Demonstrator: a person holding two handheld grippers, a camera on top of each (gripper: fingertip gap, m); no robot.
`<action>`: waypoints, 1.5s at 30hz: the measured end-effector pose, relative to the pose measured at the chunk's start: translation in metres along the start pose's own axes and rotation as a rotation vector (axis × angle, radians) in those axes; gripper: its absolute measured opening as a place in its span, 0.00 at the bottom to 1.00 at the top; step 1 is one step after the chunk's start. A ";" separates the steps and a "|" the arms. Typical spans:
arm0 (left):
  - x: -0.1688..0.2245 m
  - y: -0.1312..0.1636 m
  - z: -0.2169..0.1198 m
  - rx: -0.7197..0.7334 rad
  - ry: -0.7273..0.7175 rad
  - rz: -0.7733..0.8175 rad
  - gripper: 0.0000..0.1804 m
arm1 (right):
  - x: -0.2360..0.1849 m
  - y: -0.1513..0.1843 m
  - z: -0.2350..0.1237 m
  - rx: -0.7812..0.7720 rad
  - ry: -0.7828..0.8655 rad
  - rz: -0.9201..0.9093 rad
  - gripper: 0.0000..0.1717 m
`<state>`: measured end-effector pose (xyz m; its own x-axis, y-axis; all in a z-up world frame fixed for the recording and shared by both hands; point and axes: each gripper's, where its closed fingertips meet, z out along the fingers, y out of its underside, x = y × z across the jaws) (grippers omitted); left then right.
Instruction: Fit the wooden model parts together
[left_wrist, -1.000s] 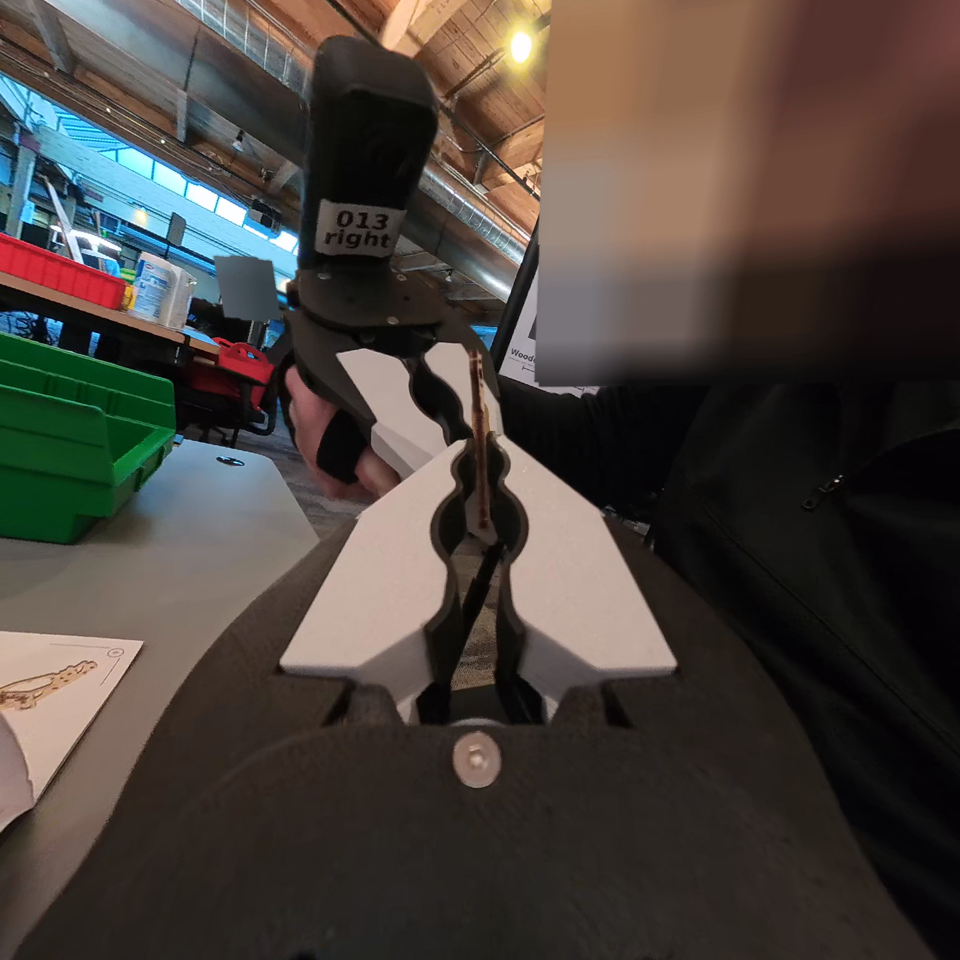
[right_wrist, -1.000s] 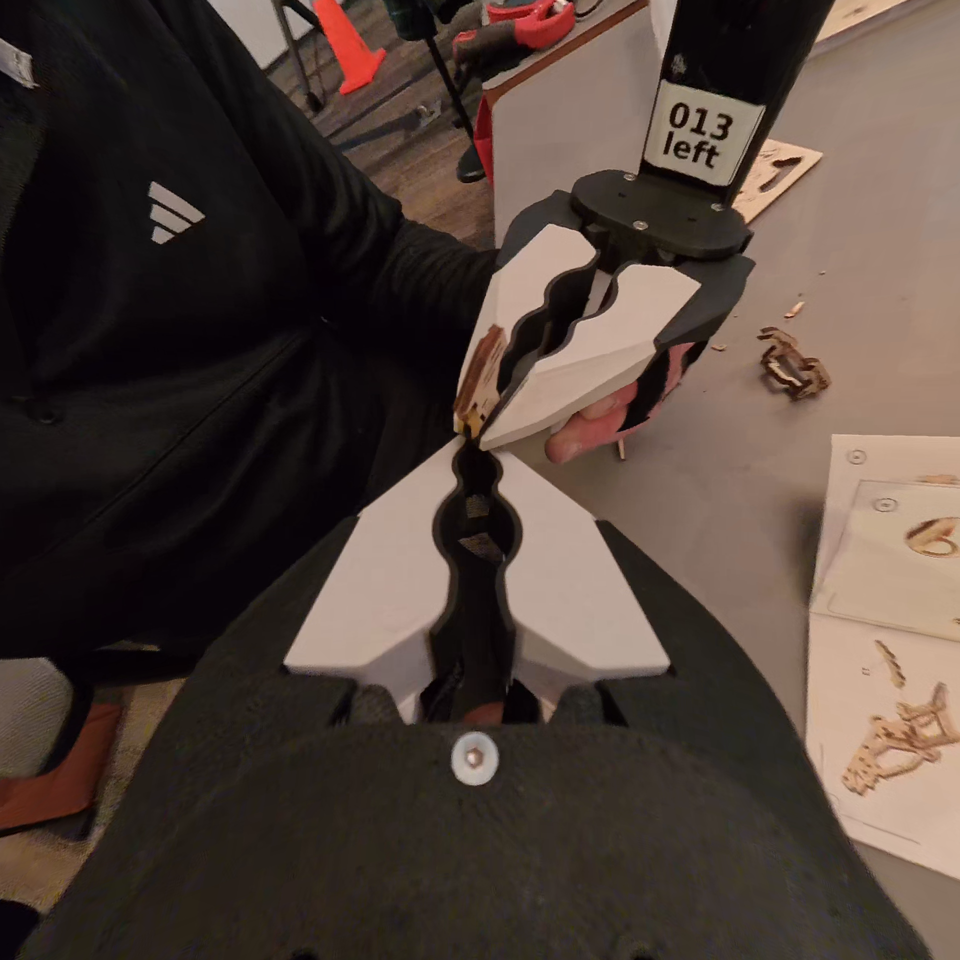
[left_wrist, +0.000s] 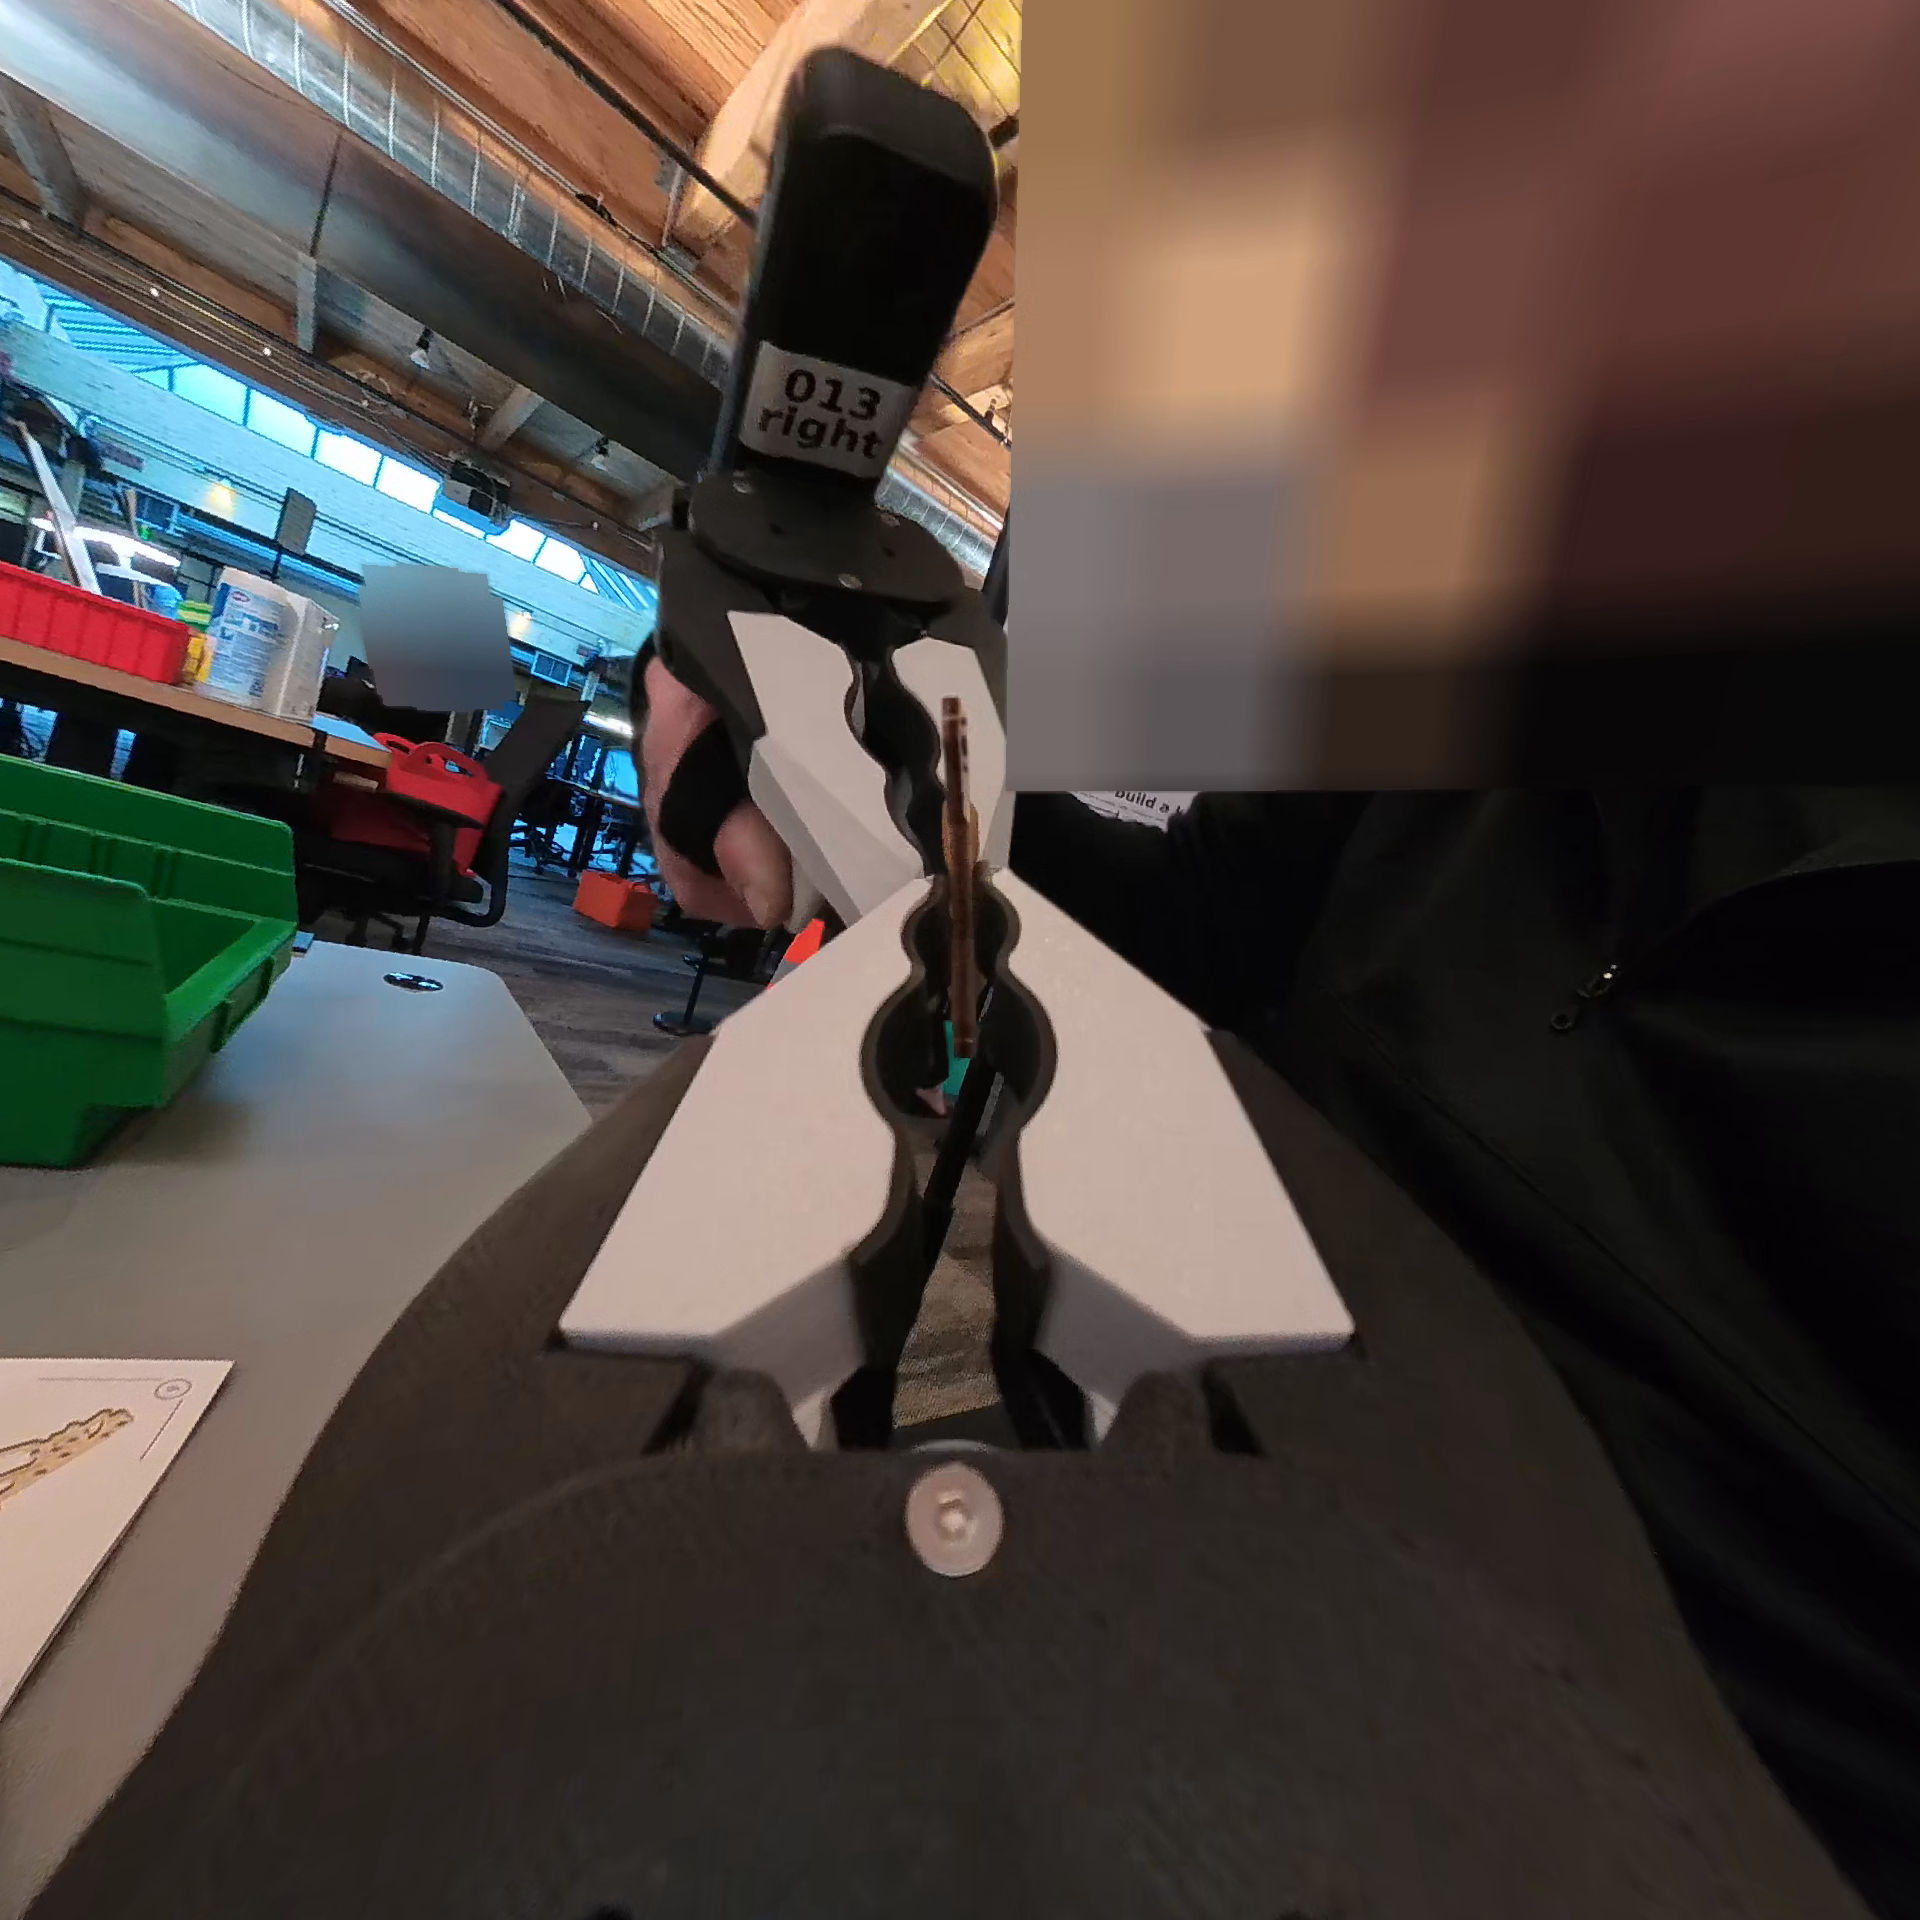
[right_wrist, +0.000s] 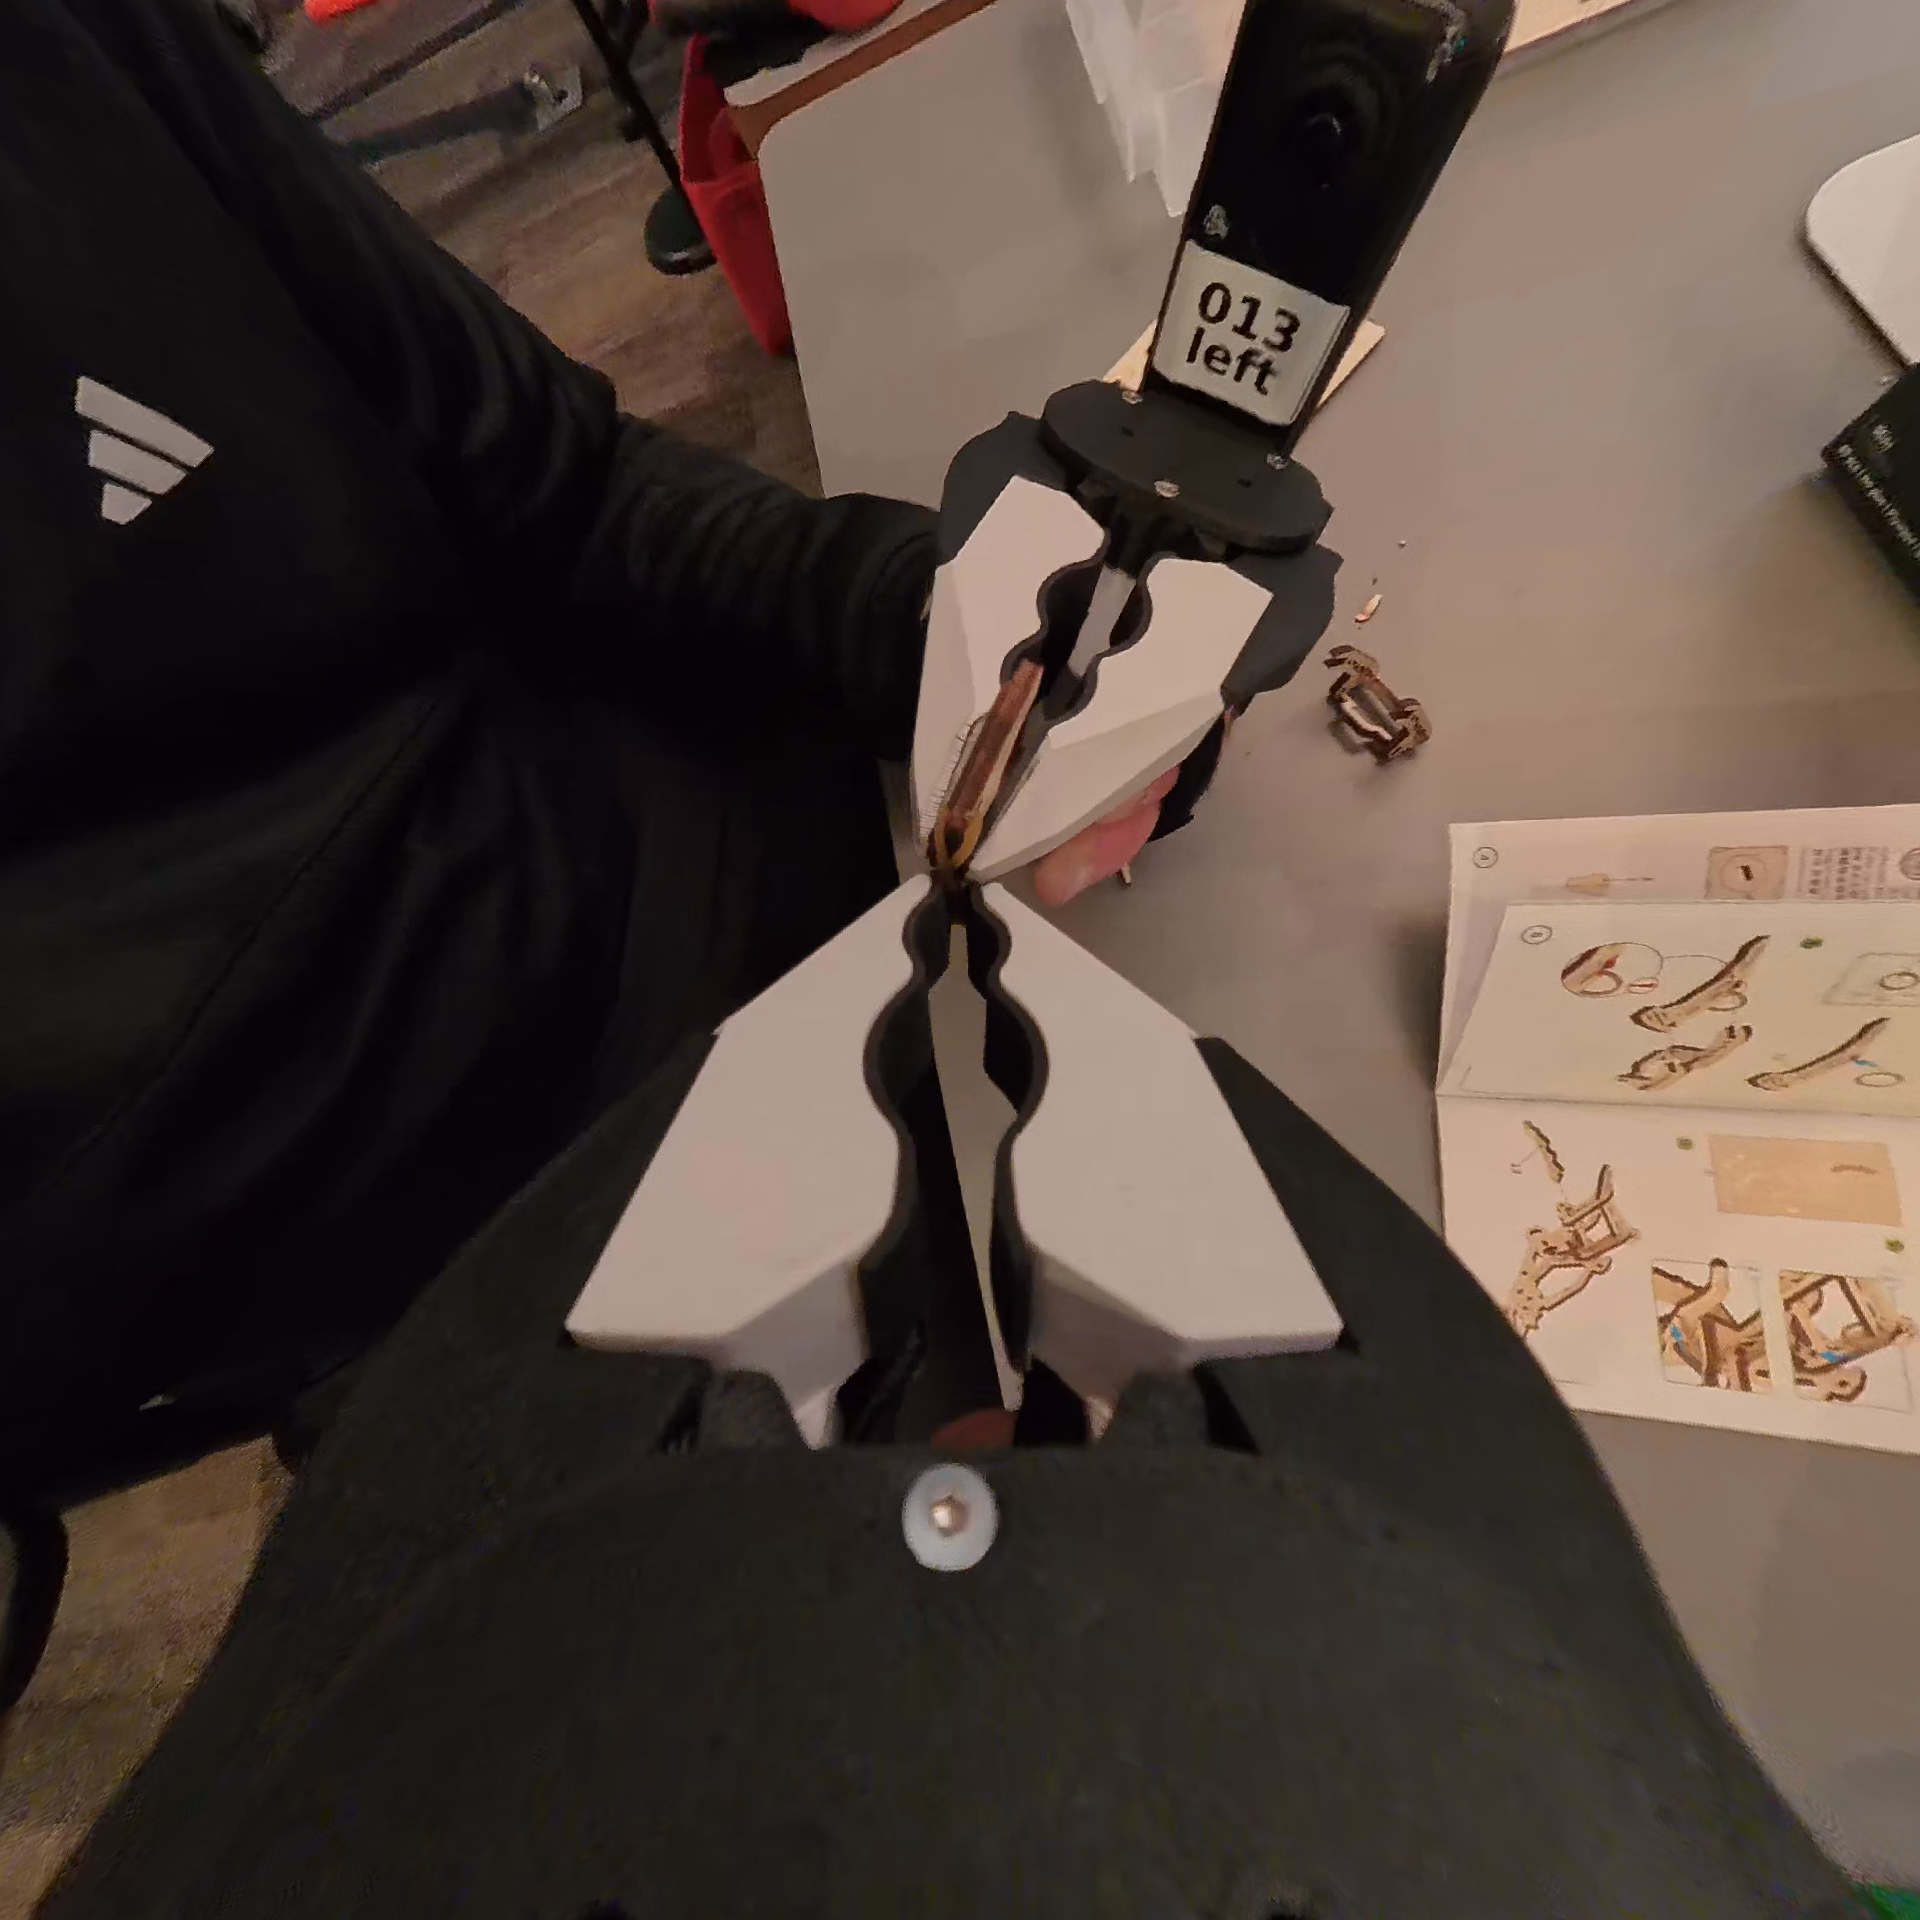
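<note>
Grey table, instruction sheets, wooden-beamed ceiling, green bin

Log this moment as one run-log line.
left gripper: shut on thin wooden part | right gripper: shut, tip-to-tip with left | wooden subassembly: on table

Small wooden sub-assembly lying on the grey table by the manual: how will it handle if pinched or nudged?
The small wooden sub-assembly is probably very light, as it is an open frame of thin pieces. It is likely fragile, and a hard pinch could pop its joints apart. Its flat-sided frame on the smooth table would probably slide, not roll.
</note>
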<state>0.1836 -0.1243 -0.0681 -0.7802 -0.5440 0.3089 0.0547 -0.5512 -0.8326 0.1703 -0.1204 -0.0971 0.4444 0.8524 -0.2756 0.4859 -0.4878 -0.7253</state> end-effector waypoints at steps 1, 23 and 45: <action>0.000 -0.001 -0.001 0.004 0.002 -0.003 0.01 | 0.001 -0.001 0.000 0.010 0.014 0.005 0.00; -0.002 -0.007 -0.004 0.042 -0.009 0.003 0.01 | 0.007 -0.006 0.000 0.139 0.283 -0.001 0.02; -0.001 -0.005 -0.004 0.029 0.000 0.005 0.01 | 0.008 -0.030 -0.037 0.423 0.284 -0.008 0.06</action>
<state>0.1817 -0.1185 -0.0655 -0.7798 -0.5469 0.3047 0.0769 -0.5667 -0.8203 0.1875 -0.1064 -0.0542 0.6576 0.7422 -0.1288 0.1694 -0.3123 -0.9347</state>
